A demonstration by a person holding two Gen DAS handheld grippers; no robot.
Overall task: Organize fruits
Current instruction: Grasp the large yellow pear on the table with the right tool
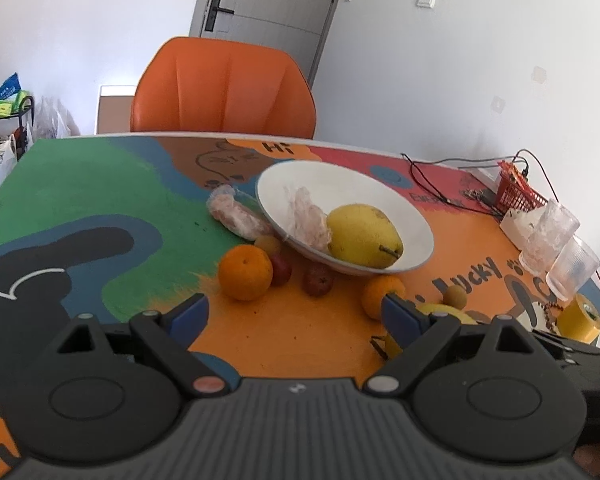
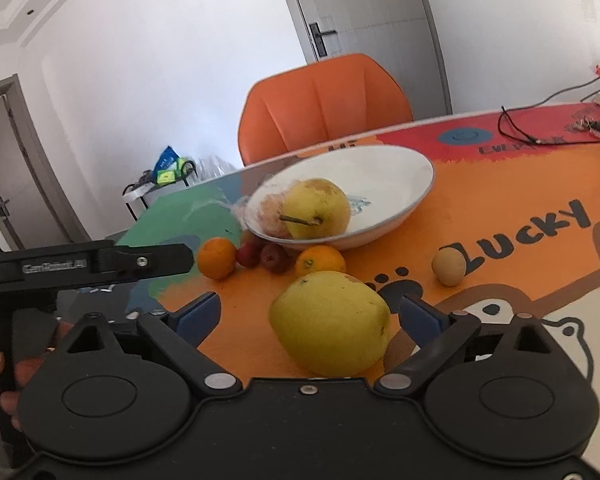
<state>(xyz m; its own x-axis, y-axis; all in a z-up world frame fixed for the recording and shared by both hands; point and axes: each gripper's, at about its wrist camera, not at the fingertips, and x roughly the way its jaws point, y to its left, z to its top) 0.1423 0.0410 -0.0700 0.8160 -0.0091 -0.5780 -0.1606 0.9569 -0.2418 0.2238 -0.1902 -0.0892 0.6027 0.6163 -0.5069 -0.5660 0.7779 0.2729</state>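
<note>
Fruits sit on a colourful printed table [image 1: 300,340], some inside a white bowl [image 1: 380,184], most scattered on the near side of it. Orange chair [image 1: 224,88] stands behind the table's far edge. Bowl holds one yellow pear [image 1: 362,236] with its stem toward the cameras, touching a plastic-wrapped item [image 1: 306,216] on its left. Another wrapped bundle [image 1: 236,212] lies on the table just left of the bowl, against its rim.

Second yellow pear [image 2: 332,324] lies on the table between the spread fingers of the right gripper [image 2: 310,312]; jaws wide, neither pad clearly touching it. Left gripper [image 1: 294,314] also spread wide, nothing between its fingers, hovering over bare orange tabletop.

Left orange [image 1: 246,272] sits near the bowl's front-left, a red fruit [image 1: 281,269] touching it. Second red fruit [image 1: 318,280] just below the bowl rim. Right orange [image 1: 380,294] is partly behind the left gripper's right fingertip. Small tan fruit [image 1: 455,295] sits apart to the right.

Far right: two clear cups [image 1: 560,248] side by side, yellow tape roll [image 1: 580,318], red basket [image 1: 520,192], black cable [image 1: 428,184].
</note>
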